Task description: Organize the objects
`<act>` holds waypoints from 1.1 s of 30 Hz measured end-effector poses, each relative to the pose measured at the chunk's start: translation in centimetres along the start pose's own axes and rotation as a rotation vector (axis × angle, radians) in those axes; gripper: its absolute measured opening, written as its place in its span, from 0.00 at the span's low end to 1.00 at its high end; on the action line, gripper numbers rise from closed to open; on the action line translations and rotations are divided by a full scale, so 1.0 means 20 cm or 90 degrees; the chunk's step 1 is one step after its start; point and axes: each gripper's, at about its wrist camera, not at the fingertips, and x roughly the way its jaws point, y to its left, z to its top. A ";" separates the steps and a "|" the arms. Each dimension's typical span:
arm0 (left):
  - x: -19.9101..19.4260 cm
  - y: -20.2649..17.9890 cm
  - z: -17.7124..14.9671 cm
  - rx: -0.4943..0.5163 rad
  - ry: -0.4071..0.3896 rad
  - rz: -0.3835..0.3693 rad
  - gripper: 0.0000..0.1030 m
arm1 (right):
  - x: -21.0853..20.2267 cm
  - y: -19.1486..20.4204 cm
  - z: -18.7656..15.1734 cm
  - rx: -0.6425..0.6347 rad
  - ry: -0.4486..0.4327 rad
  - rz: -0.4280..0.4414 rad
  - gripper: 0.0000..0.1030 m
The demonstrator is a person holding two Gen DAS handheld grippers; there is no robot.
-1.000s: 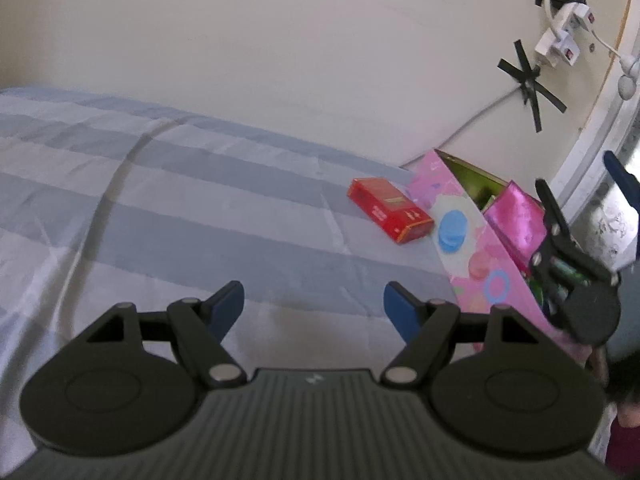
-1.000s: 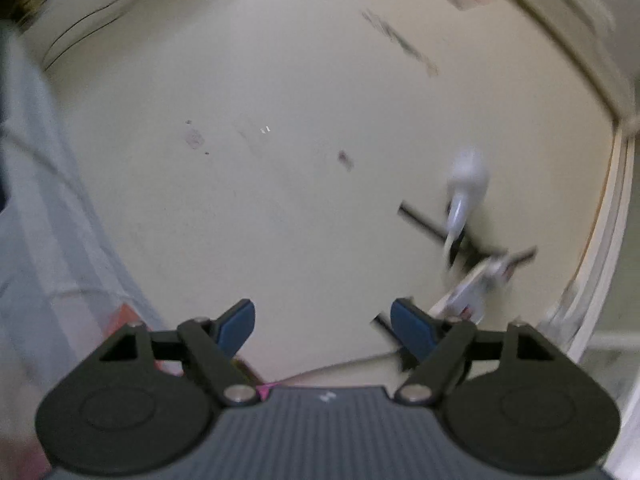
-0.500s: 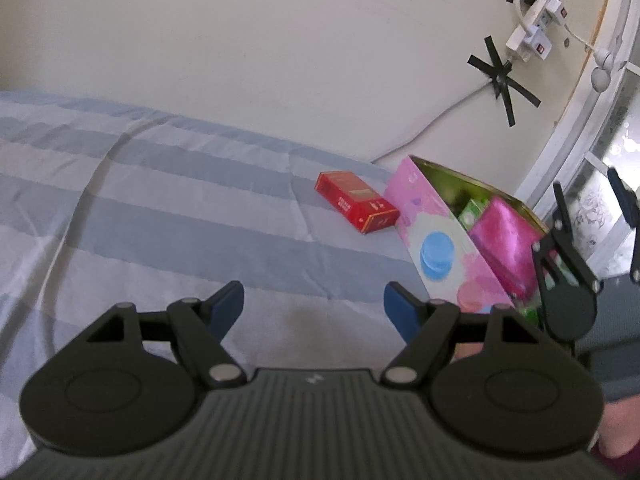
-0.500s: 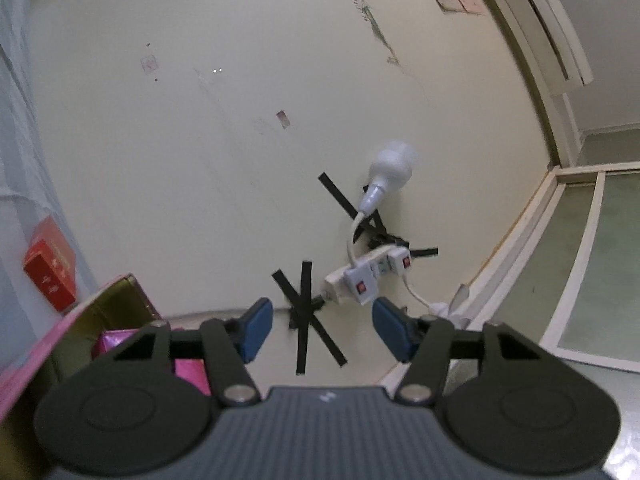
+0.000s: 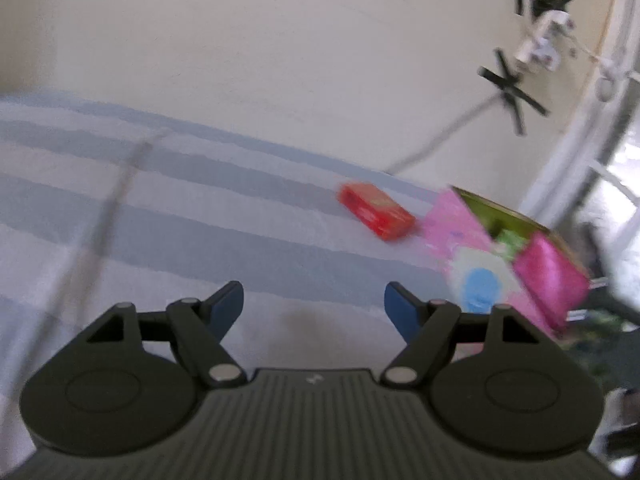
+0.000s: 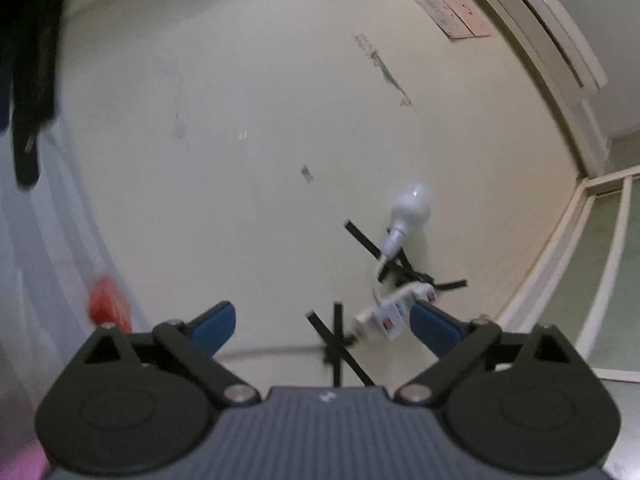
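Observation:
A small red box (image 5: 376, 210) lies on the blue-and-white striped bedsheet (image 5: 180, 216), just left of an open pink patterned box (image 5: 480, 272) that holds a shiny magenta packet (image 5: 550, 276) and green items. My left gripper (image 5: 314, 308) is open and empty, held above the sheet well short of the red box. My right gripper (image 6: 322, 326) is open and empty, tilted up at the wall. The red box (image 6: 107, 306) shows blurred at the left of the right wrist view.
A cream wall (image 5: 320, 60) backs the bed. A white power strip (image 6: 394, 312) and a bulb (image 6: 408, 212) are taped to it with black tape, and a cable (image 5: 440, 140) runs down. A window frame (image 5: 580, 140) stands at the right.
The left gripper has pulled back and left, so the red box and pink box sit farther off. The right gripper has swung and its jaws have widened; both views are blurred by motion.

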 end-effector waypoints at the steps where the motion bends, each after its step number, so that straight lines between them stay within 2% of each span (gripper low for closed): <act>1: 0.00 0.03 0.02 0.007 -0.011 0.023 0.77 | 0.02 -0.03 0.05 0.002 0.000 0.014 0.92; 2: 0.00 0.05 0.05 0.018 -0.021 0.048 0.77 | 0.05 -0.07 0.11 0.022 0.006 0.043 0.92; 3: 0.00 0.08 0.08 0.035 -0.032 0.076 0.77 | 0.09 -0.12 0.18 0.070 0.027 0.100 0.92; 6: 0.06 0.14 0.14 0.108 -0.055 0.170 0.80 | 0.32 -0.21 0.35 0.249 0.129 0.307 0.91; 7: 0.09 0.17 0.15 0.121 -0.050 0.191 0.81 | 0.41 -0.19 0.38 0.284 0.168 0.358 0.90; 9: 0.13 0.26 0.15 0.093 -0.029 0.191 0.81 | 0.63 -0.09 0.43 0.314 0.250 0.434 0.86; 11: 0.15 0.32 0.12 0.059 -0.018 0.175 0.81 | 0.85 0.03 0.44 0.318 0.338 0.493 0.86; 13: 0.18 0.34 0.11 0.055 0.002 0.180 0.80 | 1.06 0.17 0.41 0.338 0.446 0.544 0.85; 15: 0.16 0.35 0.11 0.047 -0.008 0.161 0.81 | 1.21 0.31 0.37 0.334 0.524 0.557 0.84; 17: 0.15 0.37 0.12 0.034 -0.001 0.146 0.81 | 1.31 0.41 0.32 0.320 0.578 0.556 0.86; 19: 0.15 0.41 0.13 0.011 0.012 0.139 0.81 | 1.40 0.51 0.25 0.323 0.644 0.598 0.87; 20: 0.15 0.42 0.14 -0.002 0.016 0.134 0.81 | 1.42 0.55 0.22 0.323 0.668 0.594 0.87; 24: 0.11 0.44 0.15 -0.036 0.009 0.113 0.81 | 1.46 0.66 0.15 0.296 0.722 0.593 0.87; 26: 0.09 0.44 0.14 -0.044 0.005 0.107 0.81 | 1.44 0.63 0.14 0.336 0.715 0.617 0.60; 29: 0.10 0.46 0.15 -0.065 0.010 0.093 0.81 | 1.33 0.60 0.21 0.371 0.688 0.675 0.59; 32: 0.10 0.50 0.15 -0.093 0.017 0.072 0.81 | 1.06 0.61 0.38 0.354 0.628 0.747 0.59; 33: 0.10 0.50 0.15 -0.100 0.018 0.066 0.81 | 0.95 0.62 0.42 0.357 0.622 0.776 0.64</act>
